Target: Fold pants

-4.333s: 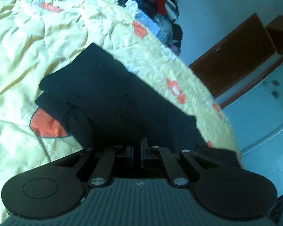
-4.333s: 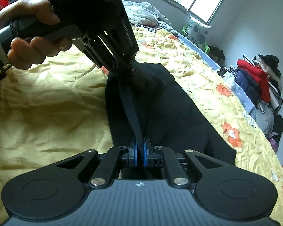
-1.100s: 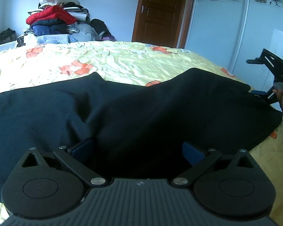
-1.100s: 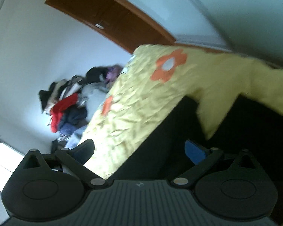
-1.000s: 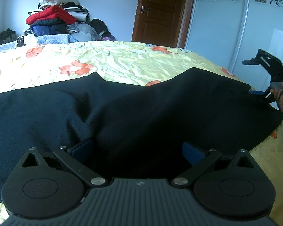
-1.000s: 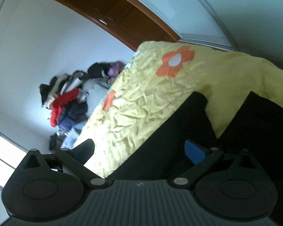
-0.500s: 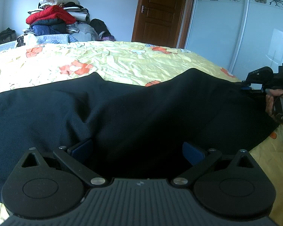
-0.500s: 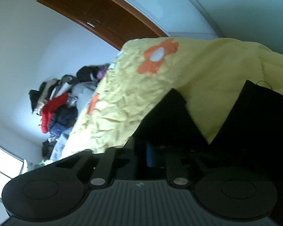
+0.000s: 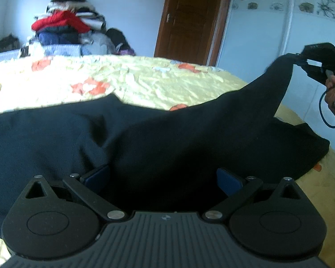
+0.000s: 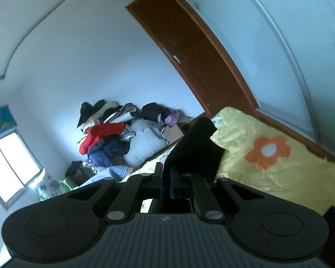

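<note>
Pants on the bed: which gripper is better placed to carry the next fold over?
Probably the right gripper: it is shut on a raised corner of the pants. The left gripper is open, gripping nothing.

The left wrist view sits low, close over the black pants [image 9: 145, 143] on the yellow bedspread [image 9: 158, 84], and looks level across the bed toward the brown door [image 9: 189, 20]; the clothes pile [image 9: 67, 29] lies left of that door. At its right edge, well off from the door, it catches the right gripper [image 9: 299, 61] seen from outside. The right wrist view looks from that far side, rolled so the door [image 10: 198, 51] leans across the frame, and is raised above the bedspread [image 10: 279, 169], very near a corner of the pants [image 10: 194, 149]. Both views share the door, the clothes pile [image 10: 114, 138], the bedspread and the pants.
</note>
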Demonstrator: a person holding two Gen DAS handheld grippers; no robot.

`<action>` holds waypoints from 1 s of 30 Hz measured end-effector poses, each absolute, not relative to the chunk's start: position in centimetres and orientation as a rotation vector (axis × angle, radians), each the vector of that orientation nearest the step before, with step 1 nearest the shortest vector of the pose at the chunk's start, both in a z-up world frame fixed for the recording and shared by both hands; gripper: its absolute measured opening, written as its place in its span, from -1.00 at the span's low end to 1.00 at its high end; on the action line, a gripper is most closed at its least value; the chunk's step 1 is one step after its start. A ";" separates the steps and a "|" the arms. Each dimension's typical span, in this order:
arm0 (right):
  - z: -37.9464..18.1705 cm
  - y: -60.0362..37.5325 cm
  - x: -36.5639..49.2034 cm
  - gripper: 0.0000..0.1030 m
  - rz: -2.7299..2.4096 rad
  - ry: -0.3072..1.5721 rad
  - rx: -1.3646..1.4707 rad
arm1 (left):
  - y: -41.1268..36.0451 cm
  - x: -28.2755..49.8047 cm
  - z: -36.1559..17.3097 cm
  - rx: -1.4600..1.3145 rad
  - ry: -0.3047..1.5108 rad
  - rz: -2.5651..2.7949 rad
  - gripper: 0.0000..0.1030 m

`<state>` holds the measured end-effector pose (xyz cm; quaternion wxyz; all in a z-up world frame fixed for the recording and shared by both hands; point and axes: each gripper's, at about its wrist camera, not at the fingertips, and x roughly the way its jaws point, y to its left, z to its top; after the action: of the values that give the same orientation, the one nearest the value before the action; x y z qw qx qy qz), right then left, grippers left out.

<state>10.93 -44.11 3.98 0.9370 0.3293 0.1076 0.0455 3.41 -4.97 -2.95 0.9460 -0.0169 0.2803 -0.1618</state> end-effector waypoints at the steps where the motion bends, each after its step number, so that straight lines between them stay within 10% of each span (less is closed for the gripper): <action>1: 4.1 -44.1 10.7 -0.88 0.092 0.230 0.674 | -5.5 3.2 -2.5 -0.014 0.564 -0.345 0.98; 12: 4.3 -45.3 9.8 -0.88 0.083 0.239 0.765 | -15.8 2.2 -2.0 0.444 0.416 -0.491 0.88; 19: 5.3 -46.4 8.8 -0.88 0.073 0.208 0.755 | -14.4 7.3 -3.0 0.233 0.619 -0.459 -0.15; 27: 1.7 -48.4 9.1 -0.76 -0.022 0.336 0.834 | -13.8 7.3 -3.4 0.238 0.616 -0.461 0.04; 30: -1.5 -50.0 8.4 -0.30 -0.081 0.378 0.939 | -13.9 6.7 -3.7 0.271 0.595 -0.441 0.31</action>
<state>8.42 -50.05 -1.51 0.8740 0.4494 0.1808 -0.0389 6.71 -13.91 -3.66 0.9232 0.1320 0.2899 -0.2149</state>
